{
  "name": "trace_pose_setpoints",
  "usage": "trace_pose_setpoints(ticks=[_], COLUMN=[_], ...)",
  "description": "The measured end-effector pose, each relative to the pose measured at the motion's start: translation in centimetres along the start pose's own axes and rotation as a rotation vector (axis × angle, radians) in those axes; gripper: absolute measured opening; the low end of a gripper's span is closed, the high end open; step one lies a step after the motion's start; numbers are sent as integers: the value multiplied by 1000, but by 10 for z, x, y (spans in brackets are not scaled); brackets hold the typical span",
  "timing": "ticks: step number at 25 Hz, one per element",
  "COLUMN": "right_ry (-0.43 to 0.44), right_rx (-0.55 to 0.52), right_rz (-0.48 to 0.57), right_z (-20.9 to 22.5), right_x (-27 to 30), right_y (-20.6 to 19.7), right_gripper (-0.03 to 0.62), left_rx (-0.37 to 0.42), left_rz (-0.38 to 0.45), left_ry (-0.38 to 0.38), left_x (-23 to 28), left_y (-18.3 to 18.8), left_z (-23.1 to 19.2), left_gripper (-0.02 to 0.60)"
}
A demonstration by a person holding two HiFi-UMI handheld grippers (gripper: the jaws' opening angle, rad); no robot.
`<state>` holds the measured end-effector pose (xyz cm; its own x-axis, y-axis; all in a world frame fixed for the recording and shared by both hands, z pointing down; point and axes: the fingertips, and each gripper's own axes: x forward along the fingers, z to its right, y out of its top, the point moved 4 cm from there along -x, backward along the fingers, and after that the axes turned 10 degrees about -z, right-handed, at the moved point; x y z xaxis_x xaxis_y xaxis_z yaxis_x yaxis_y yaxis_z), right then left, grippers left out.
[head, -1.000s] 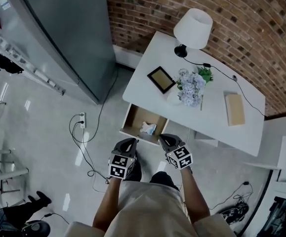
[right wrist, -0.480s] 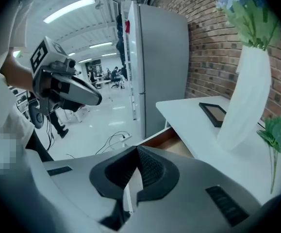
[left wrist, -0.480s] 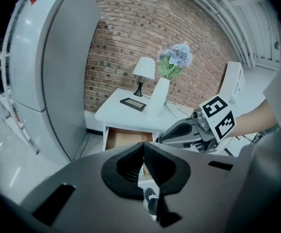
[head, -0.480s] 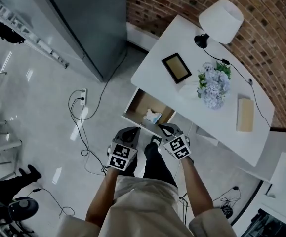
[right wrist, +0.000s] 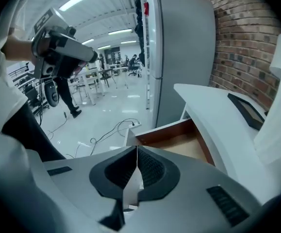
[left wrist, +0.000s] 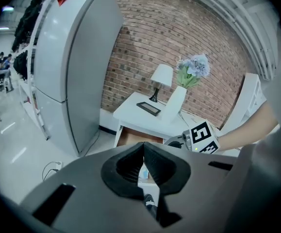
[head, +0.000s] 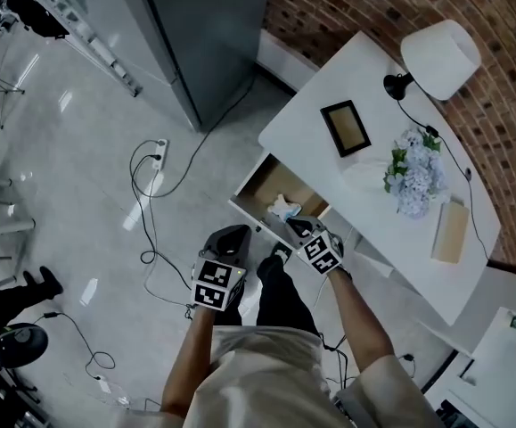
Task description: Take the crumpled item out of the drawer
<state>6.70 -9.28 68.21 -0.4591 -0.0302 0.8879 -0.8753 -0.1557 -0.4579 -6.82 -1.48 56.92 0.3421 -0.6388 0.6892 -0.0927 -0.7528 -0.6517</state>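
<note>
A grey fridge (head: 213,34) stands at the left. The left gripper (head: 227,240) hangs over the floor, short of the drawer (head: 259,181), its jaws pressed together on nothing. The open drawer holds the pale crumpled item (head: 283,208) toward its right side. The right gripper (head: 296,228) sits at the drawer's front edge just beside the item, jaws likewise closed and empty. Further right, the white table (head: 304,128) carries a picture frame (head: 345,127), flowers (head: 415,163) and a lamp (head: 440,59).
</note>
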Motion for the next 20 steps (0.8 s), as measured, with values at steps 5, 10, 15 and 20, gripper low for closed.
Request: trace_pose_setpoints(ticks=[5, 10, 15, 20], right_ry=[24, 39, 7, 44], right_rx=[-50, -29, -11, -14], right_rz=[-65, -122, -177, -219], right_z=[7, 19, 31, 32], right_x=[30, 57, 82, 109], right_y=[-8, -31, -52, -65], right_gripper=[43, 66, 114, 169], left_rx=[0, -5, -4, -34], left_rz=[11, 1, -22, -40], left_ry=[27, 31, 36, 45], left_x=[3, 18, 44, 64], left_y=[-3, -6, -22, -40], left_z=[-2, 3, 1, -1], left_gripper=[17, 17, 17, 17])
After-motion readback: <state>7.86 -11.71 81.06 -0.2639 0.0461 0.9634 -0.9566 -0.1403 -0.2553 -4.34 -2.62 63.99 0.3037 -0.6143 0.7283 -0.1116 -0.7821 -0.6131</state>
